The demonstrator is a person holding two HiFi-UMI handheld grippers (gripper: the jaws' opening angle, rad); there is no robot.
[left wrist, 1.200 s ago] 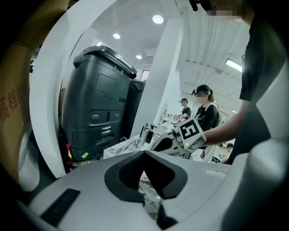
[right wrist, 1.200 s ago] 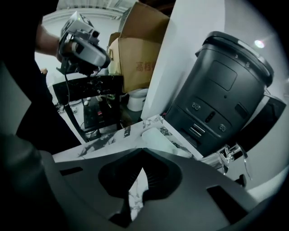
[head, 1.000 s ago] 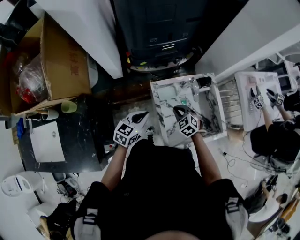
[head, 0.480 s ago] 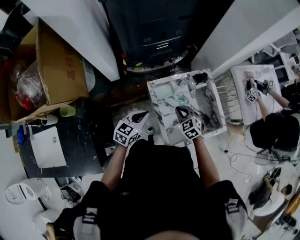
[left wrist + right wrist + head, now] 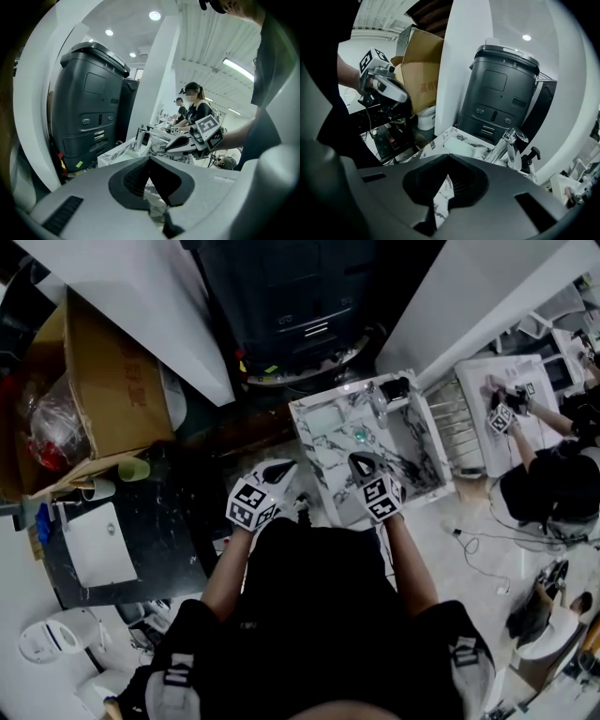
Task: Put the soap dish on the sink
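The marble sink [image 5: 319,474] stands in front of me in the head view. A pale rectangular soap dish [image 5: 323,420] [image 5: 461,146] lies on its back left corner, beside the chrome faucet [image 5: 382,407] [image 5: 508,143]. My right gripper [image 5: 356,460] [image 5: 449,157] hovers over the sink's front part, shut and empty. To the left of the sink, off its edge, my left gripper [image 5: 286,468] [image 5: 150,159] is also shut, with nothing held. Each gripper view shows the other gripper from the side, apart from the dish.
A black pump bottle [image 5: 398,390] stands at the sink's back right. A dark bin [image 5: 300,306] rises behind the sink, a cardboard box [image 5: 103,381] at the left. A dark counter [image 5: 178,521] with a green cup [image 5: 134,469] lies left. Another person [image 5: 544,484] works at the right.
The head view has drifted, so the sink sits a little higher and further left in it. Both grippers keep their pose and stay shut.
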